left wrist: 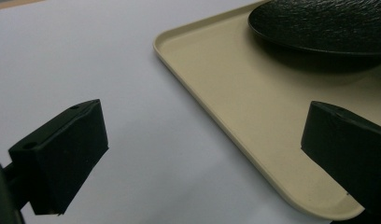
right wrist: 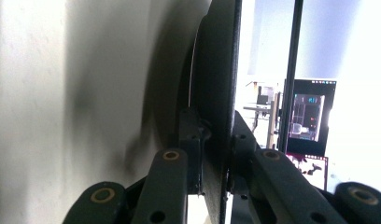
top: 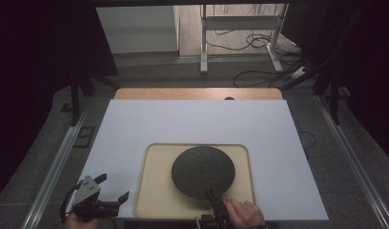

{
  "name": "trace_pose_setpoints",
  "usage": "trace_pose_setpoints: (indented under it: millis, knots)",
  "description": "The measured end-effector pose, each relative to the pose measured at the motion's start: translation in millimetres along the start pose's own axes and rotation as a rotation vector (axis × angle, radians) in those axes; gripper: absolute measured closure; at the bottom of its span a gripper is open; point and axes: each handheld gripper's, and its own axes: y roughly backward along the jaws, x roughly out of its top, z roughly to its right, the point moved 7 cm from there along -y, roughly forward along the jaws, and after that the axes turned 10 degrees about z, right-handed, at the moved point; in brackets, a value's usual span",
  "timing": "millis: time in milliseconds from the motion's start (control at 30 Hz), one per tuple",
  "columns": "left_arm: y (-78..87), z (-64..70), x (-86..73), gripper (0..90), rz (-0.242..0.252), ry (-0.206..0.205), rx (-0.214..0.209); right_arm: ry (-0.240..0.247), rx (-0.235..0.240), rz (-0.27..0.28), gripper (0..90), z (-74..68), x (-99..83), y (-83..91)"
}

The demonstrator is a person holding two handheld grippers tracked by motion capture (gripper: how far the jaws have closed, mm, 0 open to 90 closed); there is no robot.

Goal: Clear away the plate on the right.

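- Plate [top: 203, 171], round, dark and rough-textured, lies on the beige tray [top: 152, 195], its near rim caught between the right gripper's [top: 214, 197] fingers
- Right gripper view: those fingers [right wrist: 191, 140] are narrowed onto the plate's edge [right wrist: 216, 93], one above it and one below
- Left gripper [top: 112, 189] hovers beside the tray's left edge, fingers [left wrist: 67, 154] spread wide and holding nothing; the tray corner [left wrist: 319, 205] sits between them
- Step in hand, as I judge it: the grasp on the rim is made and the lift comes next
- Next move calls for a firm pinch and a level lift, since a thin rim could pivot or slip
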Motion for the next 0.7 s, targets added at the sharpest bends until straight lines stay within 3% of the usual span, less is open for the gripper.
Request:
trace_pose_setpoints:
  millis: [300, 700]
  knots:
    - [-0.6, 1.0, -0.6, 0.2, -0.007, -0.005, -0.004, -0.007, 0.042, 0.007, 84.6, -9.2, 4.4, -3.6]
    - [-1.3, 2.4, -1.1, 0.3, -0.015, -0.012, -0.011, -0.034, 0.09, 0.012, 81.0, -17.8, 5.8, -6.8]
